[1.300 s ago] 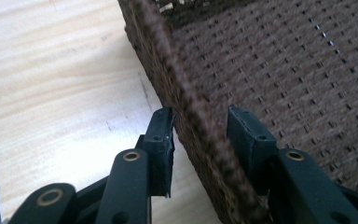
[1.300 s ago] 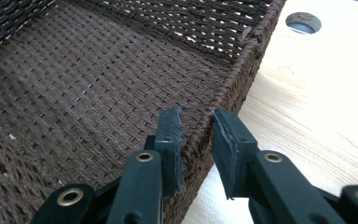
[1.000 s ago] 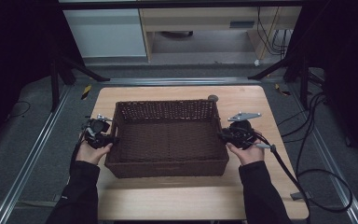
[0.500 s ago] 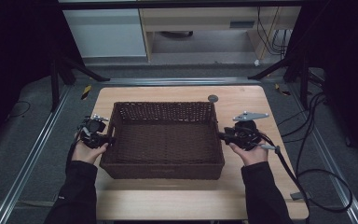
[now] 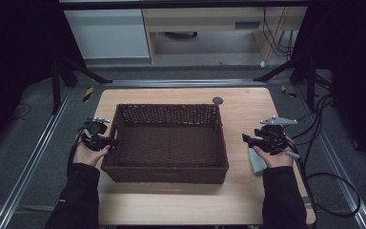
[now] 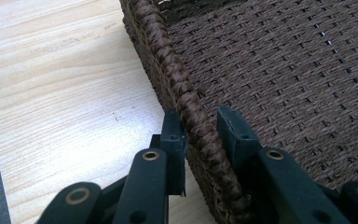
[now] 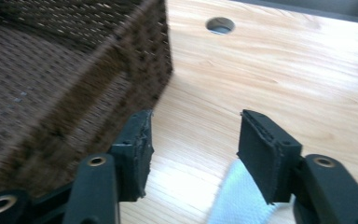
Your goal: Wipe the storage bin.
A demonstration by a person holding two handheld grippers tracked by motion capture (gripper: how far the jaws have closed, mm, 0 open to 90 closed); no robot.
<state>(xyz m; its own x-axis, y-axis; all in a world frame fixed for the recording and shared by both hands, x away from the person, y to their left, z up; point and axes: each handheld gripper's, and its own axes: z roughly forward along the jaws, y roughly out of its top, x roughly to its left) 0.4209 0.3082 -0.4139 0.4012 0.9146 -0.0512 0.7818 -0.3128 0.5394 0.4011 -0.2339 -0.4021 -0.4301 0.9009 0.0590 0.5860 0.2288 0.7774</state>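
The work in hand is the placing of a dark woven basket (image 5: pixel 167 143) on the wooden counter (image 5: pixel 248 200). The basket sits at the centre of the counter, closer to its left edge, long sides running left to right, and it holds nothing.

Left tongs (image 5: pixel 106 141): clenched on the basket's left rim. The left gripper view shows the braided rim (image 6: pixel 193 112) passing between the two jaws, the outer jaw on the rim's counter side and the inner jaw just inside the basket.

Right tongs (image 5: pixel 248 139): released. Their jaws have just been opening, and the right gripper view shows them standing wide with bare counter between them. The basket's right wall (image 7: pixel 135 70) lies beside them, apart from both pads. A pale cloth (image 5: pixel 257 162) lies on the counter under the right hand (image 5: pixel 274 155).

Judged step: set-down is finished on the right side and not yet on the left. The next move likely calls for the left tongs to release the rim and draw outward, clear of the braid, without dragging the basket.

Limits of view:
- The cloth is largely covered by the right hand and cut off at the bottom of the right gripper view.
- The basket wall is blurred in the right gripper view.
- Whether the inner left jaw presses the rim fully is hard to make out.
- A round hole (image 5: pixel 218 100) in the counter lies behind the basket.
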